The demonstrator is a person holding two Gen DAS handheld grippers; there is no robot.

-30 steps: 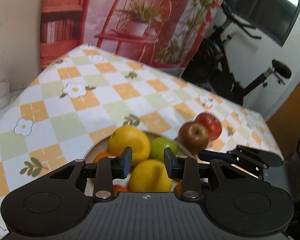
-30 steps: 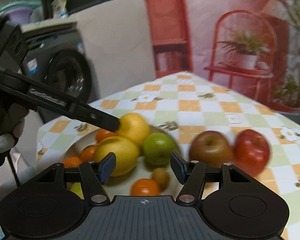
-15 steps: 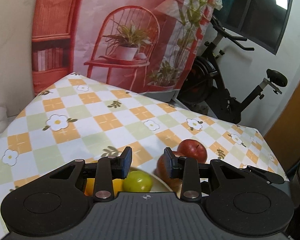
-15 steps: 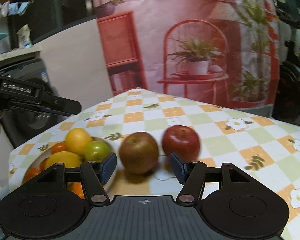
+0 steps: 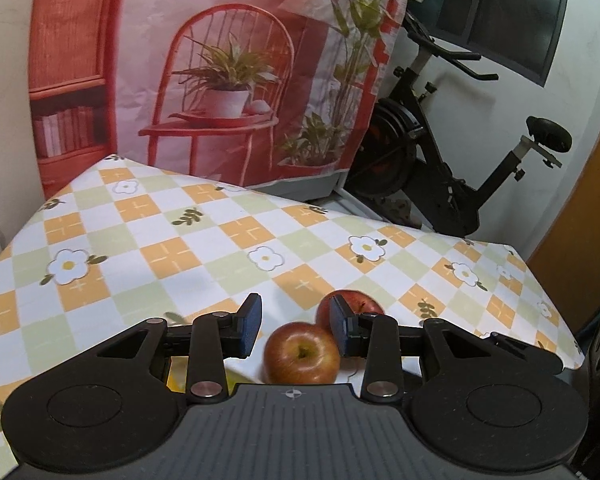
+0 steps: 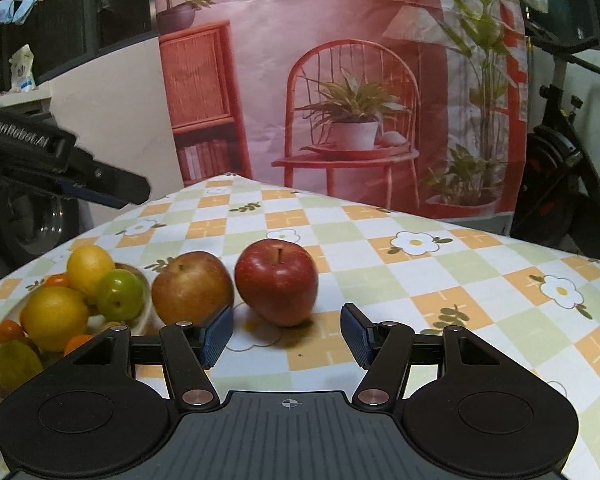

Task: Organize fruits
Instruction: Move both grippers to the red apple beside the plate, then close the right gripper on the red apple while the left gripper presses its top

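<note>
Red apple (image 6: 277,282) just beyond right gripper (image 6: 286,334) fingers (image 6: 218,334), untouched

Left gripper (image 5: 294,330): I see its jaws parted, just opened a little wider, nothing pressed between the blue pads.
Brownish apple (image 5: 302,359): low between the fingers, stem dimple facing me.
Red apple (image 5: 350,306): behind it, partly hidden by the right pad (the two look to be touching).
Tablecloth (image 5: 204,248): orange, green and white checks with daisies.
Exercise bike (image 5: 452,184): beyond the table's far edge.
</note>
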